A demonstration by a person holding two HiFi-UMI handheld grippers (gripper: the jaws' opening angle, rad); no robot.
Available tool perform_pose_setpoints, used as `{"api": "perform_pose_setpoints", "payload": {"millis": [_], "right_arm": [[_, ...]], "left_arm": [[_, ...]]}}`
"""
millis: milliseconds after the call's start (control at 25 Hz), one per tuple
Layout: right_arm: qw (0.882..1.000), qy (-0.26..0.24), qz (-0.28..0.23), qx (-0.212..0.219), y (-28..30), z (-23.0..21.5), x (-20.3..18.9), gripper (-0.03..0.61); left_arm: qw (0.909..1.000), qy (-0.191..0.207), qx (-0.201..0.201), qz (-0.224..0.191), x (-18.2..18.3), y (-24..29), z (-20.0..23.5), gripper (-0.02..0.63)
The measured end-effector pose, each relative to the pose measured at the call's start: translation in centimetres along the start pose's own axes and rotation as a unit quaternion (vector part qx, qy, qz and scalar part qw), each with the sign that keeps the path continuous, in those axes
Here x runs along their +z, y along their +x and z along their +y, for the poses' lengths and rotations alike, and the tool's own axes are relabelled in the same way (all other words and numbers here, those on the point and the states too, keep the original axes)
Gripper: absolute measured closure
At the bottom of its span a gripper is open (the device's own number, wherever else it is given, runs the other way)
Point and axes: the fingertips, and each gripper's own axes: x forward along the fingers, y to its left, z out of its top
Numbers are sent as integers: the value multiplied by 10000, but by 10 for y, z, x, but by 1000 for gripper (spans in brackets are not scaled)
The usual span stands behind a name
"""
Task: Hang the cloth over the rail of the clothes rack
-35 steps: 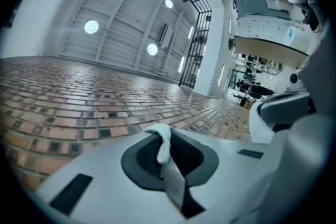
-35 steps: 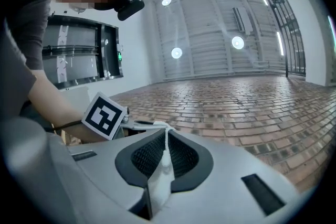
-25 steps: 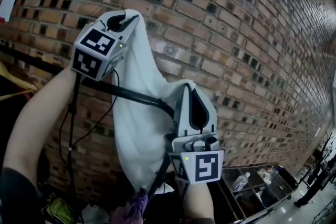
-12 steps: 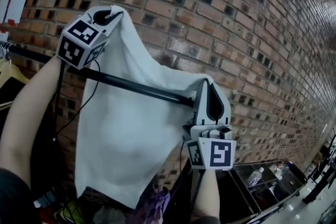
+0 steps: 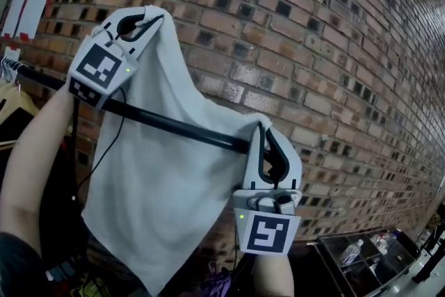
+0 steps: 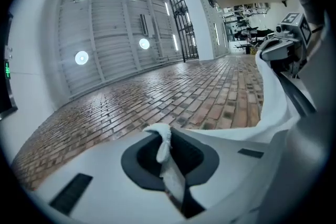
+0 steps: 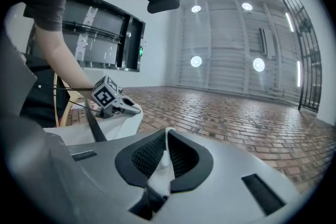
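The cloth (image 5: 160, 177) is pinched by the left gripper (image 5: 141, 19) and right gripper (image 5: 265, 139), its top edge stretched above and along the rail (image 5: 174, 125).

A red-brown brick wall (image 5: 334, 45) fills the background. White paper sheets (image 5: 28, 7) are stuck on it at ten o'clock. A clear plastic bottle (image 5: 353, 251) lies at five o'clock.
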Motion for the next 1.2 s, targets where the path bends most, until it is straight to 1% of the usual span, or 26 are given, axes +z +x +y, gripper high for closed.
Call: {"api": "perform_pose_setpoints", "payload": {"millis": [120, 240, 320, 360, 560, 640, 760, 880, 960, 1040, 1080, 1160, 1200], "right_arm": [[9999, 50, 52, -146, 1, -6, -5, 531], [9980, 531, -145, -318, 4, -10, 2, 531], [9953, 862, -268, -346, 4, -8, 10, 531], [9944, 939, -309, -373, 4, -7, 15, 531], [9927, 939, -287, -693, -1, 0, 32, 531], [9904, 1043, -327, -844, -2, -9, 41, 531], [9839, 1346, -417, -1095, -8, -31, 55, 531], [9811, 1431, -425, -1233, -21, -39, 63, 531], [9793, 1483, -499, -1286, -30, -39, 66, 531], [9760, 1554, -684, -1361, -42, -38, 70, 531], [9743, 1553, -821, -1408, -50, -38, 74, 531], [9721, 1486, -1133, -1419, -66, -32, 83, 531], [9727, 1434, -1235, -1347, -73, -25, 87, 531]], "left_arm": [[9999, 128, -6, 96, 1, -4, 10, 583], [9997, 72, -42, 210, -3, -19, 24, 583], [9998, -48, -73, 204, -2, -33, 35, 583], [9997, -129, -100, 195, -1, -41, 40, 583], [9986, -409, -203, 263, 1, -80, 64, 583], [9977, -498, -292, 365, -1, -91, 64, 583], [9955, -615, -532, 495, -2, -101, 53, 583], [9946, -713, -616, 444, 4, -115, 42, 583], [9952, -640, -645, 359, 9, -125, 36, 583], [9970, -471, -580, 191, 14, -139, 32, 581], [9975, -486, -504, 105, 18, -149, 30, 581], [9970, -709, -299, 47, 22, -171, 29, 581], [9965, -806, -205, 87, 21, -184, 28, 581]]}}
